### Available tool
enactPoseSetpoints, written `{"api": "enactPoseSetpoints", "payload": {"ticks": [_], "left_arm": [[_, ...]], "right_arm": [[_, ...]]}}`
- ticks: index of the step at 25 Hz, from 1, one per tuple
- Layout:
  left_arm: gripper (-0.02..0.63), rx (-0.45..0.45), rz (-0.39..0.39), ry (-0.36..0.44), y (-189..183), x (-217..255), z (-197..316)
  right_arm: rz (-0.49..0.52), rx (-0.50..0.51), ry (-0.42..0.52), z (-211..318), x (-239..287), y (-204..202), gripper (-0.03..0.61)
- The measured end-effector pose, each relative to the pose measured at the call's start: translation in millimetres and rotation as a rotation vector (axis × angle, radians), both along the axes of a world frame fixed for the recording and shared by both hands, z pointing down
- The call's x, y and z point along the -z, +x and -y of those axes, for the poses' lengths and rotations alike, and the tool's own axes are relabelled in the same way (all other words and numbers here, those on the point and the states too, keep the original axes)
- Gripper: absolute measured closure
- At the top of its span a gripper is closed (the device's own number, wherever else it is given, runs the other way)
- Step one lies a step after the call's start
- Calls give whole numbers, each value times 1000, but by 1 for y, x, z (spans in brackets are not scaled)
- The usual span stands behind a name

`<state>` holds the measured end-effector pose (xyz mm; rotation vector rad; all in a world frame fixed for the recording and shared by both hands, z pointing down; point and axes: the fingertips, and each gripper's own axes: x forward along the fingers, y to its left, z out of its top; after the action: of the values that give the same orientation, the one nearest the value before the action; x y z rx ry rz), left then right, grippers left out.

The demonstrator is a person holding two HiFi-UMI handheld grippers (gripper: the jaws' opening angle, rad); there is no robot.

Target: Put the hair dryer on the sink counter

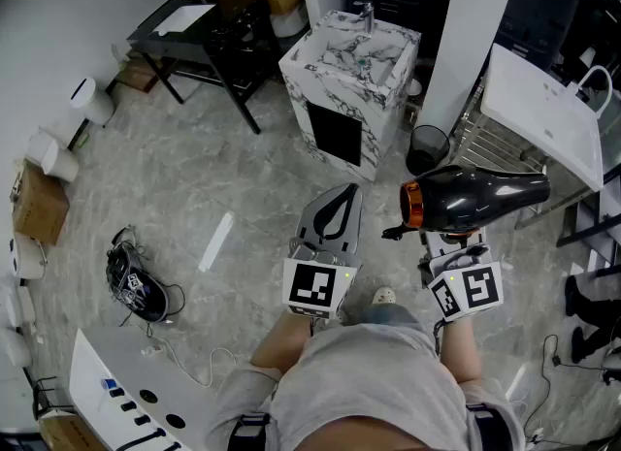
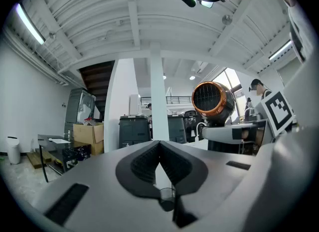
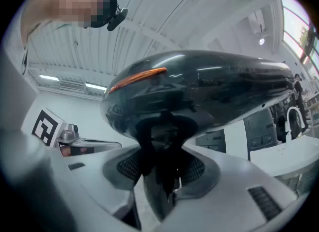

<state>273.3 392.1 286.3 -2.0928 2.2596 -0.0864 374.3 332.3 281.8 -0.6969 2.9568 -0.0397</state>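
A black hair dryer (image 1: pixel 475 198) with an orange ring at its rear is carried level above the floor, its handle clamped in my right gripper (image 1: pixel 454 245). In the right gripper view its glossy body (image 3: pixel 199 94) fills the upper middle and the dark handle (image 3: pixel 162 168) runs down between the pads. My left gripper (image 1: pixel 340 209) stands beside it on the left, shut with nothing in it; its pads (image 2: pixel 158 163) meet at the tip. The marble sink counter (image 1: pixel 349 56) with a faucet (image 1: pixel 366 15) stands ahead, a few steps away.
A round black bin (image 1: pixel 427 148) stands right of the sink cabinet, with a white column (image 1: pixel 466 37) behind it. A black table (image 1: pixel 199 37) is at the back left, a tangle of cables (image 1: pixel 136 284) lies on the floor at left, and a white counter (image 1: pixel 543 114) is at right.
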Motion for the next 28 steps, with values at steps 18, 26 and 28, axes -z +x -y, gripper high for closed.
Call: {"api": "enactPoseSetpoints", "payload": {"ticks": [18, 26, 28], "left_arm": [[600, 21, 1, 4, 16, -2, 33], [600, 64, 10, 13, 25, -2, 62], [600, 80, 5, 34, 27, -1, 68]], "right_arm": [[-4, 12, 2, 34, -5, 15, 397], [-4, 52, 3, 65, -11, 21, 396], [-2, 57, -12, 75, -15, 23, 396]]}}
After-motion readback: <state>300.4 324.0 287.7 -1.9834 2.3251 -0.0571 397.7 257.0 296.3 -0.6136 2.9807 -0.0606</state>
